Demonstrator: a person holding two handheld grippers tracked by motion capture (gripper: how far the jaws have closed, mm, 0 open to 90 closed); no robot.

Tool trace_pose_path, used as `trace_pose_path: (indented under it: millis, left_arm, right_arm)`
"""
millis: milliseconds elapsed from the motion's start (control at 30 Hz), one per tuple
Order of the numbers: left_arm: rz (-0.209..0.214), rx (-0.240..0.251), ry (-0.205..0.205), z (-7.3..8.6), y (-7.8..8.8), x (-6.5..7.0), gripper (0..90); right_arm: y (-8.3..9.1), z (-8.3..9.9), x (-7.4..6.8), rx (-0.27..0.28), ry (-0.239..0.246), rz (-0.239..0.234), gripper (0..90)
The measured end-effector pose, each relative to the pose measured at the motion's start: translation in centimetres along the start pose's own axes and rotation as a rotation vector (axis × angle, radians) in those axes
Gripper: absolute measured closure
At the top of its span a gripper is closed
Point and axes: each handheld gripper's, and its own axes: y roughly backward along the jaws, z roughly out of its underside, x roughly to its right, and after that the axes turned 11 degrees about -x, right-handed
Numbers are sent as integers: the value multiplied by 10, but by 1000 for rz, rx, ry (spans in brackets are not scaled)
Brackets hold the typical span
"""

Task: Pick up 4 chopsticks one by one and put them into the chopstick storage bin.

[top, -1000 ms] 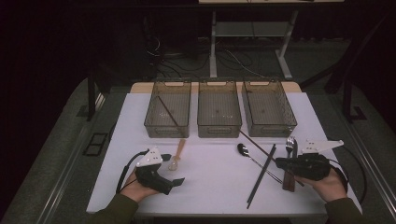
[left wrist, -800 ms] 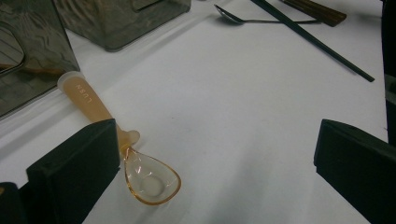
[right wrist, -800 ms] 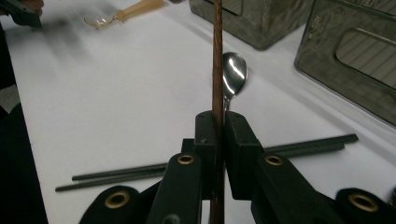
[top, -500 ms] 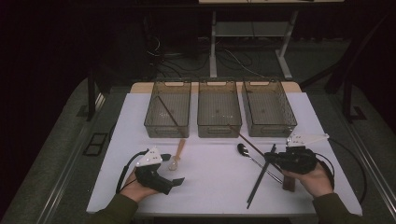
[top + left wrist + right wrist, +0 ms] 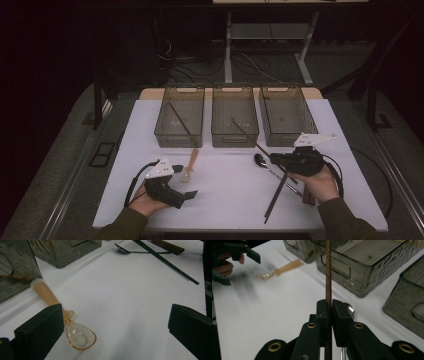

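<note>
Three mesh bins are lined up at the far side; a thin stick is seen in the left one. A brown chopstick is pinched by the right gripper, its tip over the middle bin. The left gripper is held spread beside an amber spoon. A metal spoon and black chopsticks lie near the right hand.
</note>
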Motion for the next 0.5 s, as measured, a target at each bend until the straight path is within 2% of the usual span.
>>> trace_pose_path:
  millis: [367, 500]
  left_arm:
    - [2, 1, 2, 0, 0, 0, 0]
    - [2, 2, -2, 0, 0, -1, 0]
  right_arm:
    - [-16, -22, -4, 28, -9, 6, 839]
    - [-21, -31, -6, 30, -24, 23, 839]
